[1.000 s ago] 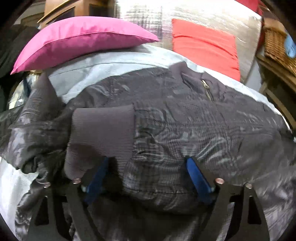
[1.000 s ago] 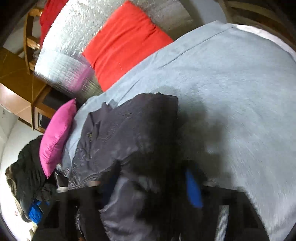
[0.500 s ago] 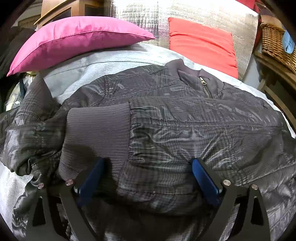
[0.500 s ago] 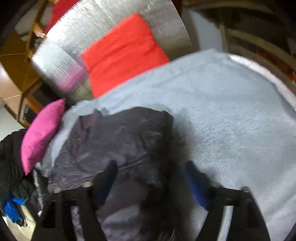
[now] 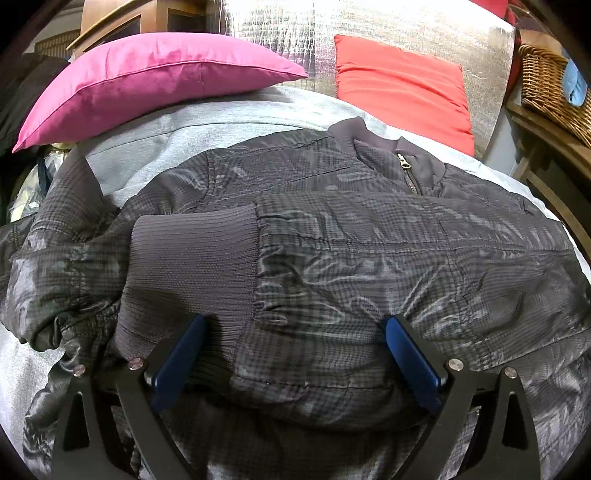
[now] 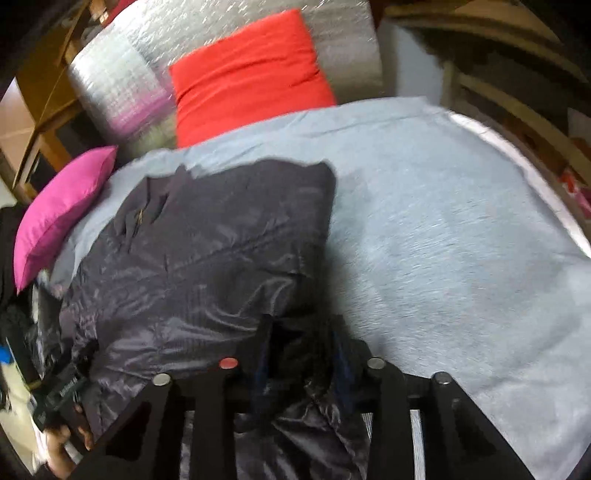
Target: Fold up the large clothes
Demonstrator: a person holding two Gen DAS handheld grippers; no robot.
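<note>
A dark checked bomber jacket [image 5: 369, 258] lies spread on the grey bed [image 5: 155, 136], collar and zip towards the cushions. One sleeve is folded across its front, ending in a ribbed cuff [image 5: 192, 266]. My left gripper [image 5: 293, 350] stands open wide just above the cuff and sleeve, its blue pads [image 5: 177, 354] apart from the cloth. In the right wrist view, which is blurred, the jacket [image 6: 207, 251] fills the left half of the bed. My right gripper [image 6: 299, 354] is at the jacket's near right edge, jaws closing, with a raised fold of dark cloth between the fingers.
A pink cushion [image 5: 147, 81] and a red cushion [image 5: 402, 85] lean against a silver padded headboard [image 5: 406, 33]. A wicker basket [image 5: 554, 92] stands on wooden furniture at the right. Bare grey sheet [image 6: 461, 240] stretches right of the jacket. A person's hand [image 6: 62, 446] shows at the lower left.
The right gripper swung and rolled level, its jaws went wide and then narrowed around the jacket's edge. The left gripper stayed put and its jaws spread slightly.
</note>
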